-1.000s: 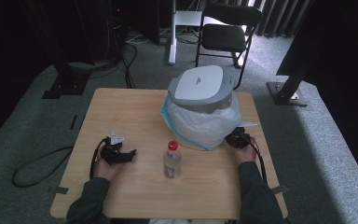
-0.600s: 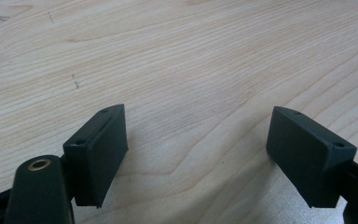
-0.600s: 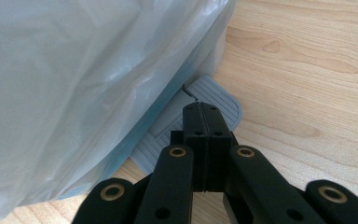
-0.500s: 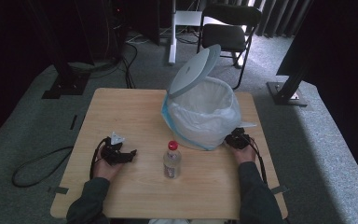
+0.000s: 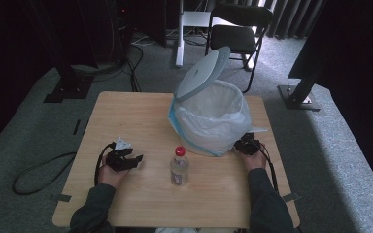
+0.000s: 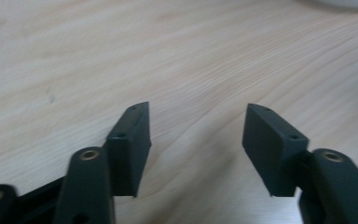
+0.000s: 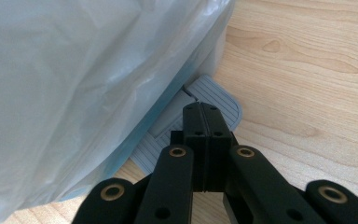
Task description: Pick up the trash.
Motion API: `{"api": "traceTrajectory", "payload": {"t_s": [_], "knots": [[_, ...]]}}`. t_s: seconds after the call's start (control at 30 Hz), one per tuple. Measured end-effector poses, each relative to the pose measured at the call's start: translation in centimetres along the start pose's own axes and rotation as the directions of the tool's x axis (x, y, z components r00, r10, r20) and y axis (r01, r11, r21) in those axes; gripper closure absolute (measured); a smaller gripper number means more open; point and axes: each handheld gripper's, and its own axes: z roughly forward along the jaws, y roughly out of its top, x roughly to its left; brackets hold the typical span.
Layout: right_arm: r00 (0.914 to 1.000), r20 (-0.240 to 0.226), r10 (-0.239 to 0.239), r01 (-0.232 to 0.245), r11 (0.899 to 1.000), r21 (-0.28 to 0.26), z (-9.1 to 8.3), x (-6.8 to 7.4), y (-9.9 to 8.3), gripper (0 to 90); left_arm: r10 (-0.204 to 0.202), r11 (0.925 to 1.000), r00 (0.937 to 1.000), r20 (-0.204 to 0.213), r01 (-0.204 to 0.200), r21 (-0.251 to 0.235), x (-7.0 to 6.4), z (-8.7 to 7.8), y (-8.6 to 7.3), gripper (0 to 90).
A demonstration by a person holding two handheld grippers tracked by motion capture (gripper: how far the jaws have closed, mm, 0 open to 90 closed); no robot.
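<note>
A pedal bin (image 5: 212, 116) lined with a white plastic bag (image 7: 74, 70) stands on the wooden table (image 5: 126, 111), its grey lid (image 5: 203, 74) tipped up and open. My right gripper (image 5: 240, 145) is at the bin's right foot. In the right gripper view it (image 7: 203, 109) is shut, with its tips down on the grey ribbed pedal (image 7: 230, 109). A clear bottle (image 5: 179, 166) with a red cap stands in front of the bin. Left of the bottle, my left gripper (image 5: 135, 160) rests low over the table, open (image 6: 196, 135), with bare wood between its jaws.
A black folding chair (image 5: 240, 29) and white stand legs (image 5: 184, 34) stand on the carpet beyond the table. Black stand bases (image 5: 65, 90) sit at the far left and right. A cable (image 5: 39, 174) loops on the floor left of the table.
The bin's lid was down a second ago, half raised half a second ago, and now stands fully up. Both grippers have stayed in place.
</note>
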Motion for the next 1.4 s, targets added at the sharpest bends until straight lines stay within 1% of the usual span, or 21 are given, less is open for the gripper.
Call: {"api": "traceTrajectory", "payload": {"t_s": [0.03,0.2,0.23,0.27,0.43,0.5,0.53,0.57,0.6,0.63,0.67,0.7,0.73,0.83,0.87,0.9,1.1,1.2,1.23,1.27,1.4], "knots": [[1.0,0.0,0.0,0.0,1.0,0.0,0.0,0.0,0.0,90.0,0.0,1.0,1.0,0.0,0.0,0.0,0.0,0.0,0.0,45.0],[1.0,0.001,-0.002,0.002,1.0,0.007,0.0,0.0,0.1,90.0,0.011,0.9963,0.9937,0.111,-0.002,-0.085,-1.2,-2.2,1.3,51.4],[1.0,0.001,-0.002,0.002,1.0,0.007,0.0,0.0,0.1,90.0,0.011,0.9963,0.9937,0.111,-0.002,-0.085,-1.2,-2.2,1.3,52.2],[1.0,0.002,-0.004,0.004,1.0,0.008,0.0,0.0,0.1,90.0,0.022,0.9949,0.9896,0.142,-0.008,-0.1,-1.6,-2.8,1.7,52.3],[1.0,0.002,-0.004,0.004,1.0,0.007,0.0,0.0,0.1,90.0,0.055,0.9914,0.9828,0.176,-0.033,-0.127,-2.4,-4.1,2.6,51.4],[1.0,0.003,-0.005,0.005,1.0,0.007,0.0,0.0,0.1,90.0,0.07,0.9893,0.9776,0.199,-0.042,-0.14,-2.9,-4.7,3.1,49.3],[1.0,0.003,-0.005,0.005,1.0,0.007,0.0,0.0,0.1,90.0,0.085,0.9866,0.971,0.224,-0.051,-0.155,-3.3,-5.4,3.7,48.6],[1.0,0.003,-0.005,0.005,1.0,0.007,0.0,0.0,0.1,90.0,0.085,0.9866,0.971,0.224,-0.051,-0.155,-3.3,-5.4,3.7,48.0],[1.0,0.002,-0.001,0.001,1.0,0.007,0.0,0.0,0.1,90.0,0.105,0.9828,0.962,0.252,-0.062,-0.174,-3.9,-6.0,4.3,47.6],[1.0,0.002,-0.001,0.001,1.0,0.007,0.0,0.0,0.1,90.0,0.105,0.9828,0.962,0.252,-0.062,-0.174,-3.9,-6.0,4.3,47.5],[1.0,0.002,-0.002,0.002,1.0,0.007,0.0,0.0,0.1,90.0,0.128,0.9784,0.9536,0.272,-0.077,-0.192,-4.6,-6.5,4.9,47.1],[1.0,0.002,0.0,0.0,1.0,0.007,0.0,0.0,0.1,90.0,0.128,0.9784,0.9536,0.272,-0.077,-0.192,-4.6,-6.5,4.9,46.5],[1.0,0.001,0.001,-0.001,1.0,0.007,0.0,0.0,0.1,90.0,0.154,0.9735,0.9421,0.298,-0.093,-0.209,-5.4,-6.9,5.4,45.6],[1.0,0.0,0.001,-0.001,1.0,0.008,0.0,0.0,0.1,90.0,0.164,0.9709,0.936,0.311,-0.098,-0.219,-5.8,-7.0,5.7,44.0],[1.0,-0.001,0.0,0.0,1.0,0.008,0.0,0.0,0.1,90.0,0.195,0.9639,0.9185,0.344,-0.114,-0.24,-6.7,-7.4,6.4,42.1],[1.0,-0.001,0.0,0.0,1.0,0.008,0.0,0.0,0.1,90.0,0.207,0.9606,0.9104,0.358,-0.12,-0.251,-7.1,-7.4,6.7,41.3],[1.0,-0.003,0.001,-0.001,1.0,0.007,0.0,-0.1,0.1,90.0,0.249,0.9504,0.8752,0.415,-0.139,-0.278,-8.5,-7.4,8.1,37.2],[1.0,-0.003,0.002,-0.002,1.0,0.007,0.0,-0.1,0.1,90.0,0.261,0.9492,0.8702,0.418,-0.152,-0.275,-9.0,-7.2,8.5,37.2],[1.0,-0.004,0.002,-0.002,1.0,0.007,0.0,-0.1,0.1,90.0,0.283,0.9444,0.8573,0.43,-0.171,-0.28,-9.8,-6.8,8.9,37.2],[1.0,-0.005,0.004,-0.004,1.0,0.006,0.0,-0.1,0.1,90.0,0.292,0.9416,0.8521,0.434,-0.176,-0.287,-10.1,-6.7,9.1,37.2],[1.0,-0.007,0.004,-0.004,1.0,0.005,0.0,-0.1,0.1,90.0,0.312,0.9354,0.8431,0.438,-0.193,-0.296,-11.0,-6.3,9.7,39.2]]}}
